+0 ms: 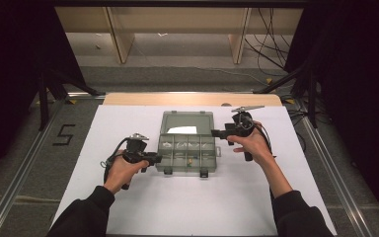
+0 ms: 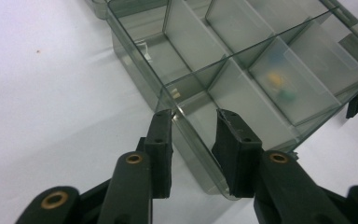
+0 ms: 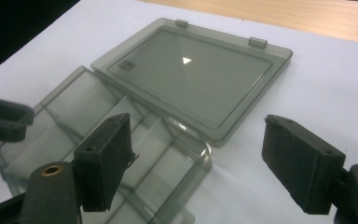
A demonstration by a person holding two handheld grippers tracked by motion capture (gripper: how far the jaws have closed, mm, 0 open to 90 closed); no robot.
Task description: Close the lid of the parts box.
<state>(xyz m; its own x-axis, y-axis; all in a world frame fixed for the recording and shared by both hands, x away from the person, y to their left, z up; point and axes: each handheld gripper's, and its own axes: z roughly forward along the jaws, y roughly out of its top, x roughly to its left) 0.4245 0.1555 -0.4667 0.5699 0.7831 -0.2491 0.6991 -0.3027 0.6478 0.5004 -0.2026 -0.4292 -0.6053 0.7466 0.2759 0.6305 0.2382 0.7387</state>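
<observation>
Forearms enter at six o'clock; left tool straddles the wall of the organizer box at its nine o'clock end.
Left jaws straddle the wall, not visibly clamped; right tool, jaws apart, hovers at three o'clock. Judged step: steadying the box at the white surface's centre. Next: clamp. Count: one box, one flat-open lid, two tools.

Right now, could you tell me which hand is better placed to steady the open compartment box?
Left, probably: its tongs already straddle the box wall, while the right tongs stand open at its other end.
</observation>
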